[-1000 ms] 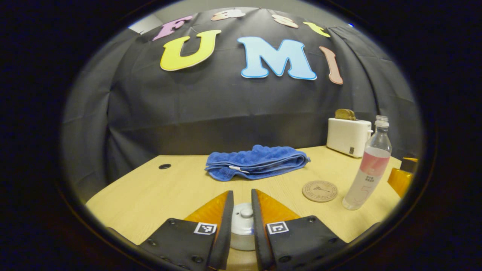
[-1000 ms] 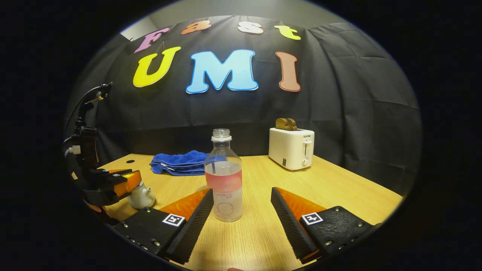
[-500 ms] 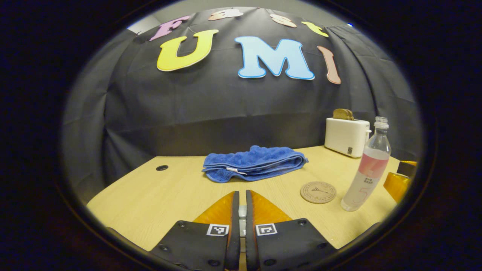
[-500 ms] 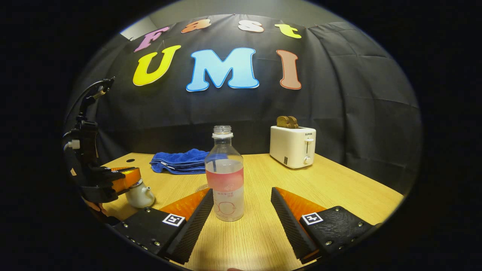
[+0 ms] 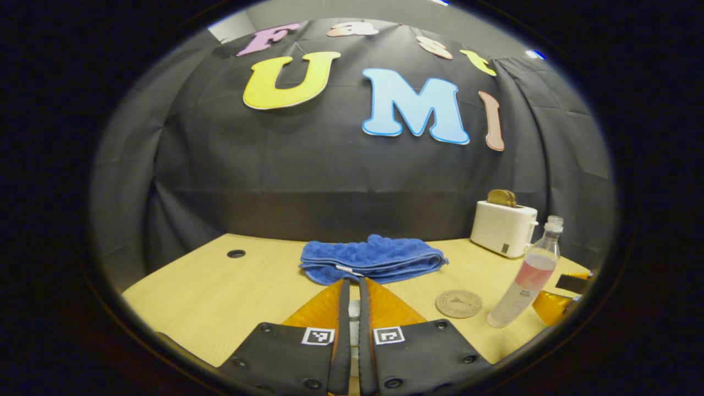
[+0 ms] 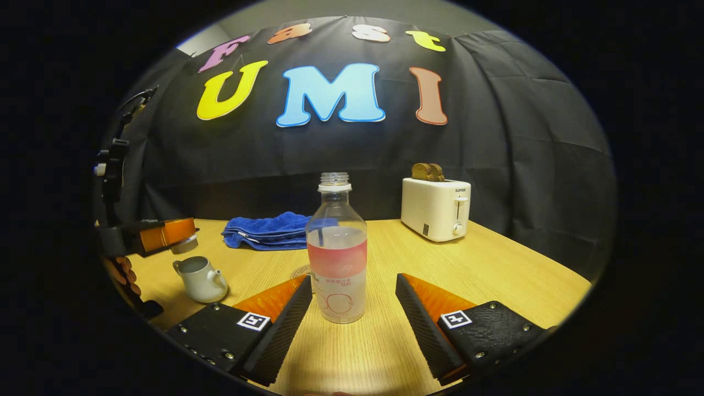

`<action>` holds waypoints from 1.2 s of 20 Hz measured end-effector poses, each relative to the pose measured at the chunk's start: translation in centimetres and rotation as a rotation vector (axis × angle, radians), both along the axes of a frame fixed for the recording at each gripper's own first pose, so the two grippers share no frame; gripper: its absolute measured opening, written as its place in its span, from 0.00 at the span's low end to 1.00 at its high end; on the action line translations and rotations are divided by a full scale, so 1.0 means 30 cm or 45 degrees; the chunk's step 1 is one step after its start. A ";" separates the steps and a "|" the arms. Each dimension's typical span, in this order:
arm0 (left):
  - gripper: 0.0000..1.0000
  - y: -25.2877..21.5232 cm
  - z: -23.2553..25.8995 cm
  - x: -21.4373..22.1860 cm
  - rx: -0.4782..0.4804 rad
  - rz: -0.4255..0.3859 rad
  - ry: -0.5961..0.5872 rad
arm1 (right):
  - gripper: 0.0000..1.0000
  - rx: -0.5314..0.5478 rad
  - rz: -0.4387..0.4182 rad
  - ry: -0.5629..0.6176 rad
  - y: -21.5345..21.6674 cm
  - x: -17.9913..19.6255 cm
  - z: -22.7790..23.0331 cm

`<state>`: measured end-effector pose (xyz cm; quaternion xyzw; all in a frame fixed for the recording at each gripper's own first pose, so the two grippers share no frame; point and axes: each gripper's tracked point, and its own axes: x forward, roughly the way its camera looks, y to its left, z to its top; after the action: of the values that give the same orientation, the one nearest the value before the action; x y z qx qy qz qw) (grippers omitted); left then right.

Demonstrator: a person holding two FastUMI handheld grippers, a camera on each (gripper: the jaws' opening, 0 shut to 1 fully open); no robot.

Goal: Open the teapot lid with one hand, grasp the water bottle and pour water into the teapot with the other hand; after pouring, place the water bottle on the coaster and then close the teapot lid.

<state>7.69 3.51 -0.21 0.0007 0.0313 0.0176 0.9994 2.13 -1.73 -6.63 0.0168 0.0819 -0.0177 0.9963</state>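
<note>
My left gripper [image 5: 352, 286] is shut on the small white teapot lid [image 5: 355, 309], of which a sliver shows between its fingers. The right gripper view shows that gripper [image 6: 190, 234] holding the lid [image 6: 184, 246] in the air above the white teapot [image 6: 201, 280], whose top stands uncovered. An uncapped clear water bottle [image 6: 337, 258] with a pink label stands upright on the table. My right gripper [image 6: 355, 286] is open, one finger on each side of the bottle's base without touching it. A round coaster [image 5: 459, 303] lies just left of the bottle [image 5: 522, 275].
A folded blue towel [image 5: 374, 258] lies at the back middle of the wooden table [image 5: 220, 297]. A white toaster [image 6: 434, 209] with bread in it stands at the back right. A hand [image 6: 124, 272] holds the left gripper near the teapot.
My left gripper shut on the lid and rose, lifting it off the teapot. The right gripper crept slightly nearer the bottle and stayed open.
</note>
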 end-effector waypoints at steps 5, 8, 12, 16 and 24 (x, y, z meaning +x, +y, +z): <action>0.14 0.205 -0.027 0.009 0.024 0.120 0.023 | 0.97 -0.036 0.010 0.009 0.024 0.043 -0.001; 0.12 0.316 -0.061 0.002 0.031 0.190 0.046 | 0.97 -0.067 0.004 0.018 0.025 0.079 -0.007; 0.14 0.426 -0.102 -0.012 0.021 0.255 0.077 | 0.97 -0.070 -0.006 0.042 0.022 0.125 -0.030; 0.14 0.514 -0.141 -0.029 0.009 0.316 0.111 | 0.97 -0.046 0.006 0.059 0.028 0.152 -0.048; 0.14 0.529 -0.152 -0.041 -0.020 0.321 0.125 | 0.78 -0.202 -0.044 -0.006 0.010 0.161 0.013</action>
<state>6.46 19.36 -4.77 -0.0103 0.0804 0.1429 0.9864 6.95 -1.42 -6.24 -0.0608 0.0776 -0.0413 0.9943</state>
